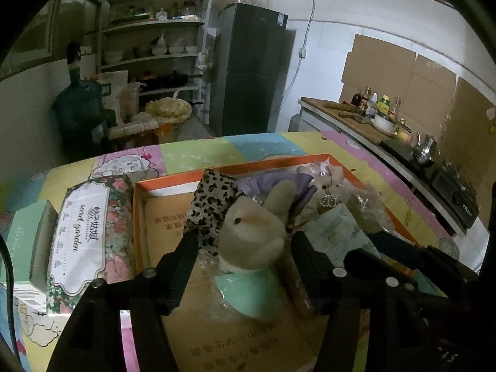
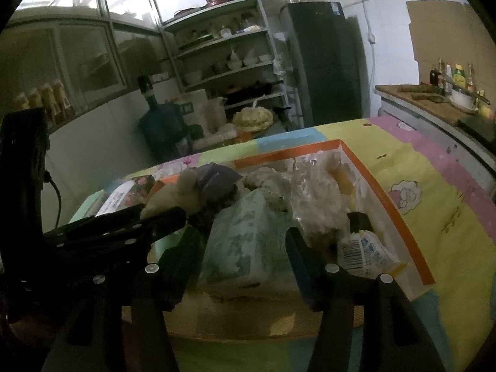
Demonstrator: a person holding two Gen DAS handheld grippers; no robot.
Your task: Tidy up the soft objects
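An orange-rimmed cardboard box (image 1: 161,183) sits on the colourful table. My left gripper (image 1: 243,241) has its fingers on both sides of a cream plush bunny (image 1: 251,232) with a leopard-print ear and a mint dress, held over the box. My right gripper (image 2: 241,245) is closed on a pale green tissue pack (image 2: 238,241) inside the same box (image 2: 400,214). The bunny (image 2: 173,195) and the left gripper also show at the left of the right wrist view. Other plush toys (image 1: 322,179) and plastic-wrapped items (image 2: 316,192) lie at the far end of the box.
A floral wet-wipe pack (image 1: 83,235) lies left of the box on a mint box (image 1: 21,241). A barcode sachet (image 2: 362,251) lies in the box's right corner. Beyond the table stand shelves (image 1: 155,52), a fridge (image 1: 251,68), a water jug (image 1: 77,105) and a counter with bottles (image 1: 375,105).
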